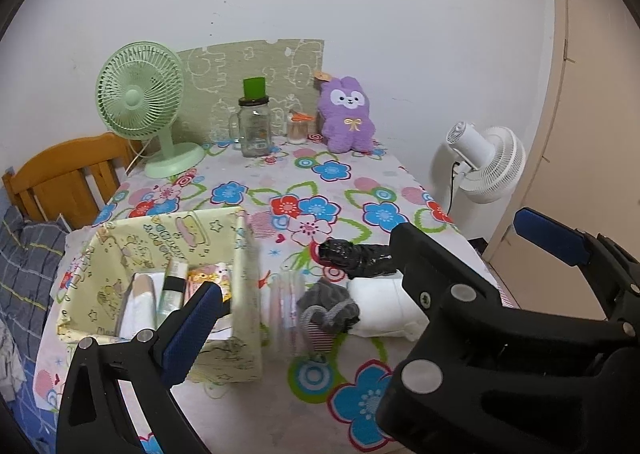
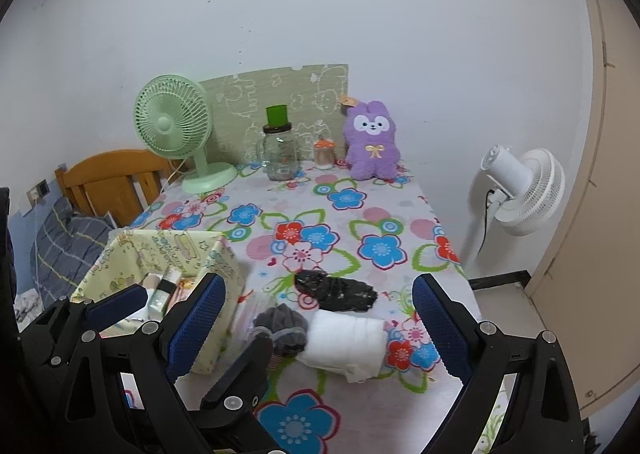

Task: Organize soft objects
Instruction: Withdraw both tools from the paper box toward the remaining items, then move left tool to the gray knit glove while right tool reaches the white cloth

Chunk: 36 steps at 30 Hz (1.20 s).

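A folded white cloth [image 2: 346,348] lies on the flowered table, with a grey fabric bundle [image 2: 282,328] touching its left side and a crumpled black bag [image 2: 336,290] just behind. All three show in the left wrist view: cloth [image 1: 384,308], bundle [image 1: 330,306], bag [image 1: 358,256]. A yellow fabric box [image 2: 208,254] stands to their left and holds several small packs; it also shows in the left wrist view [image 1: 120,250]. My right gripper [image 2: 320,330] is open and empty, jaws either side of the cloth and bundle. My left gripper [image 1: 368,272] is open and empty above the table's front.
At the back stand a green fan [image 2: 176,129], a glass jar [image 2: 280,153], a small cup [image 2: 324,153] and a purple plush rabbit [image 2: 372,141]. A white floor fan [image 2: 520,189] stands right of the table. A wooden chair [image 2: 116,181] is at the left.
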Available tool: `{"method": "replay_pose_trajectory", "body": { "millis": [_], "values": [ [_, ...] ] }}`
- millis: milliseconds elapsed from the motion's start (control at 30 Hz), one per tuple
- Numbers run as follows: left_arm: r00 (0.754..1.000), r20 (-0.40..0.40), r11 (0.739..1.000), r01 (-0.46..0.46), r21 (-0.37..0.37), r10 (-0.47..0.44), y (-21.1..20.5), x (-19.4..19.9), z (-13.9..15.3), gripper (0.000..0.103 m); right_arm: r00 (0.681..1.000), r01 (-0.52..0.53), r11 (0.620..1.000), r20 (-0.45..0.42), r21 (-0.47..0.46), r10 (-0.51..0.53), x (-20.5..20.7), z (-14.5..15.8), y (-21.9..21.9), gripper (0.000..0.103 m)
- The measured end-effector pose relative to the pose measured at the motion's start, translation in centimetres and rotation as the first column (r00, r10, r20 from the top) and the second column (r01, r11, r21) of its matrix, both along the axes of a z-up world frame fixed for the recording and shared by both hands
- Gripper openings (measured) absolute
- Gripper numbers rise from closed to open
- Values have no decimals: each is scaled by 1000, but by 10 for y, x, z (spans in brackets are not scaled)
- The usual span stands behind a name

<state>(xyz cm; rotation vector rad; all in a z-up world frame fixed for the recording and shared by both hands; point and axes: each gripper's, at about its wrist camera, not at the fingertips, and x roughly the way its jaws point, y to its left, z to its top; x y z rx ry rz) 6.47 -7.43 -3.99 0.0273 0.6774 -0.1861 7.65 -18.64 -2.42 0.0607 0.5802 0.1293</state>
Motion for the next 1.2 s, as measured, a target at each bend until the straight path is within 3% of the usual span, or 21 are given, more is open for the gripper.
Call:
{"method": "replay_pose_trajectory", "body": {
  "millis": [700, 1200],
  "values": [
    [996, -93, 999, 14, 31, -11, -41, 17, -42, 101, 997, 43, 999, -57, -13, -44, 19, -45, -40, 96],
    [984, -176, 997, 14, 76, -1, -56, 41, -72, 82, 989, 63, 998, -137, 4, -62, 40, -77, -55, 96]
  ]
}}
